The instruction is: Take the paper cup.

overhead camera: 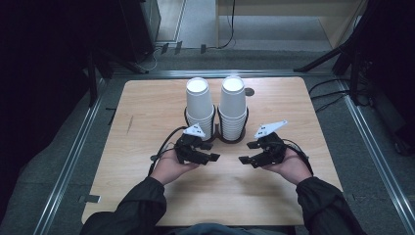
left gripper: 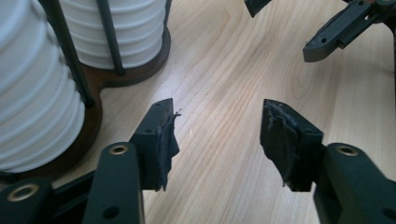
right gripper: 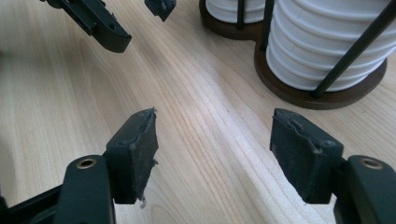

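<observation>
Facing the cup stacks point(overhead camera: 215, 105), left gripper point(overhead camera: 208, 152) and right gripper point(overhead camera: 247, 152) gape, gripping nothing.

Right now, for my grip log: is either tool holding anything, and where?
Nothing. The left tool and right tool both stand open over the table, empty.

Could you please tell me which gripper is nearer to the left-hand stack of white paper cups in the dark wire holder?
The left. The left gripper sits just in front of the left stack of white paper cups; the right gripper is further right, nearer the other stack.
</observation>
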{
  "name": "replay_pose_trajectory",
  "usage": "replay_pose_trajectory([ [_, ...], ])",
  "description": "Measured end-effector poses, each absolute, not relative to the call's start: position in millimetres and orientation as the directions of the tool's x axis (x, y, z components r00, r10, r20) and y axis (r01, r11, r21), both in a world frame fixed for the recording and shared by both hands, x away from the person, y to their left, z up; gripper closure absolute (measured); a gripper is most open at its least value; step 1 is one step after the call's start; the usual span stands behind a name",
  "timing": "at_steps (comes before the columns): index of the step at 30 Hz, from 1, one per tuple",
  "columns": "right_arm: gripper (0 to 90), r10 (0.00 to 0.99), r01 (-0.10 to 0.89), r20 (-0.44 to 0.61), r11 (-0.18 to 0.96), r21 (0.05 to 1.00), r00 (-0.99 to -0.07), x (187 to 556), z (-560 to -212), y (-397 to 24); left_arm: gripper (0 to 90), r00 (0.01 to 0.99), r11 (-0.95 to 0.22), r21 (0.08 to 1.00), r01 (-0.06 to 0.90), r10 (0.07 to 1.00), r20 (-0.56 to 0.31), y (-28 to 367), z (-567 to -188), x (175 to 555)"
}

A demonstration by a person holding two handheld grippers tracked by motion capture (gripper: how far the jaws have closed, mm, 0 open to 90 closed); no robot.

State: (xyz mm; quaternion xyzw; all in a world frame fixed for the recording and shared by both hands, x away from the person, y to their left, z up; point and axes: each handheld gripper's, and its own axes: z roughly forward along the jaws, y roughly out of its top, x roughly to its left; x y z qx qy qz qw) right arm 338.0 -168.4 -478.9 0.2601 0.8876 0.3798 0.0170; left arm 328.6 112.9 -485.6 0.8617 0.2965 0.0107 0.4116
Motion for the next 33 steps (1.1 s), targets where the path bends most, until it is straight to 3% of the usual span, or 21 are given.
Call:
replay_pose_trajectory([
  [6,31.7,0.476,0.440,0.157,0.571,0.693,-0.865,338.5,-475.9,-169.4,51.1,0.809,-0.484,0.699,0.526,0.539,-0.235,113.7,-485.3,326.4],
  [11,31.9,0.479,0.433,0.150,0.562,0.705,-0.865,338.4,-471.0,-170.2,68.3,0.818,-0.490,0.711,0.505,0.534,-0.213,110.9,-482.4,323.3],
  [19,31.8,0.488,0.420,0.129,0.553,0.719,-0.863,340.1,-458.9,-171.0,87.0,0.793,-0.459,0.722,0.518,0.575,-0.203,107.3,-477.1,330.1],
  [33,31.6,0.501,0.413,0.106,0.554,0.723,-0.859,369.5,-417.4,-174.4,89.8,0.781,-0.440,0.731,0.521,0.591,-0.200,86.2,-453.2,347.7],
])
